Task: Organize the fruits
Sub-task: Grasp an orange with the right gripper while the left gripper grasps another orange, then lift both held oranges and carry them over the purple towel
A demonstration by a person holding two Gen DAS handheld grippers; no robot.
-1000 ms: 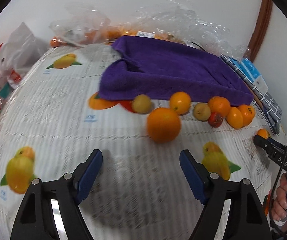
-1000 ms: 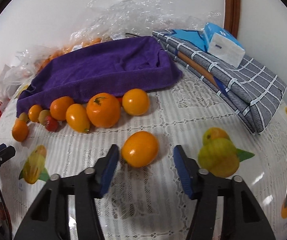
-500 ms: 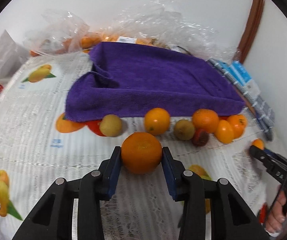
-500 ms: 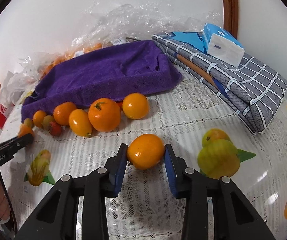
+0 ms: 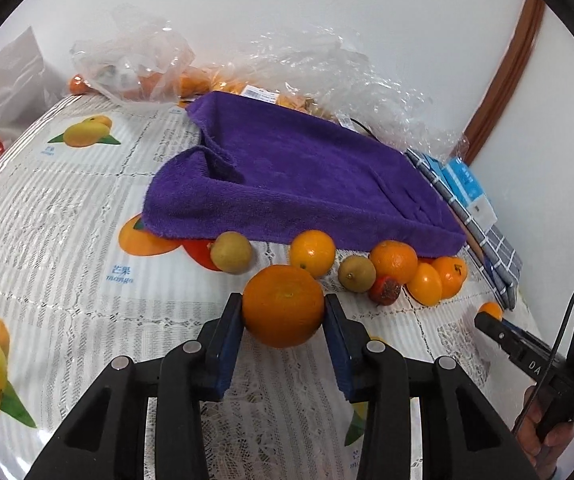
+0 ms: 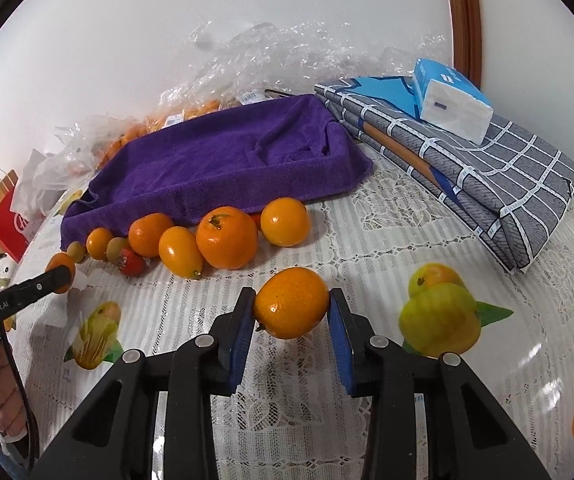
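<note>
purple towel (image 5: 307, 184), orange fruits (image 6: 227, 244), grey checked cloth (image 6: 499, 172)

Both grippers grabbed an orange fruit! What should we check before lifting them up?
1. Left gripper pads press both sides of the big orange: ok.
2. Right gripper pads press the smaller orange fruit: ok.
3. Fruits held near their middles, unlikely to slip: ok.
4. Row of loose fruit stands apart from both grippers: ok.
5. Purple towel has bare room for fruit: ok.
6. Fruits already off the tablecloth: cannot tell.
</note>
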